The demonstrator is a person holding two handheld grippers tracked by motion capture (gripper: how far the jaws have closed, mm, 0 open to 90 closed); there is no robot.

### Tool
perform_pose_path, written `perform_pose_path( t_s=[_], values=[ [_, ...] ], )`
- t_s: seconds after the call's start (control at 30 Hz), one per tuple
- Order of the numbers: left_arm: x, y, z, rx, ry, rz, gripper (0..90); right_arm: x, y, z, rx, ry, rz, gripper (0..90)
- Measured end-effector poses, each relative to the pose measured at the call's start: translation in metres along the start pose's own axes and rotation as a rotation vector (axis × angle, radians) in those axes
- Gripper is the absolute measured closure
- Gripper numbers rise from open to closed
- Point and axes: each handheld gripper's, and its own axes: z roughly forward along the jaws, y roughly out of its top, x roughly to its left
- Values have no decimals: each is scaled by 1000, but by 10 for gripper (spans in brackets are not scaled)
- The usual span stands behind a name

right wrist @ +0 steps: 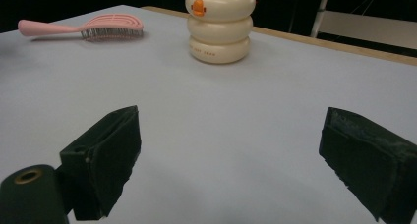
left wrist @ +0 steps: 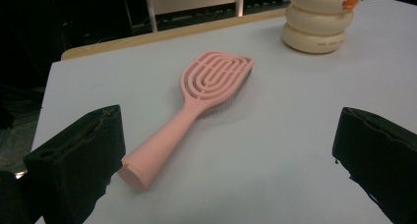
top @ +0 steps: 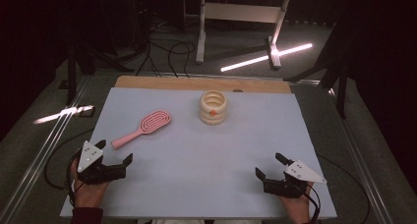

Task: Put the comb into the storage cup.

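Note:
A pink hairbrush (top: 142, 128) lies bristles down on the pale blue mat, handle toward the near left; it also shows close up as the hairbrush (left wrist: 196, 106) and far off as the hairbrush (right wrist: 83, 27). A cream ringed holder (top: 213, 107) with an orange mark stands at the back middle, seen as the holder (left wrist: 319, 22) and the holder (right wrist: 220, 25). My left gripper (top: 115, 151) rests open at the near left, just short of the brush handle, nothing between its jaws. My right gripper (top: 269, 166) sits open at the near right, also holding nothing.
The mat covers a wooden table (top: 196, 83) whose bare edge shows at the back. Beyond it stand a white frame leg (top: 200, 32) and cables on a dark floor. Metal rails (top: 44, 145) run along both sides of the table.

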Motion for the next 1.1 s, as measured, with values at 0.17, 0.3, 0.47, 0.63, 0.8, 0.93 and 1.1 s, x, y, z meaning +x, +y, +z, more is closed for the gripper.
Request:
perform_pose_path(
  t_s=[0.17,0.3,0.47,0.63,0.8,0.93,1.1],
  values=[
    [7,7,4,4,9,8,1,-1,0,-1,-2,-6,3,86],
    [11,12,9,11,19,18,1,0,0,-1,-1,-5,3,86],
    [15,17,15,22,18,24,1,0,-1,0,0,-5,4,86],
    [17,20,20,39,21,35,1,1,-1,0,4,0,3,87],
    [19,23,26,53,20,35,1,0,-1,1,5,-1,2,87],
    [21,26,30,63,18,37,1,0,-1,1,7,0,4,86],
    [23,30,35,78,16,42,1,0,-1,1,6,-1,4,87]
  ],
)
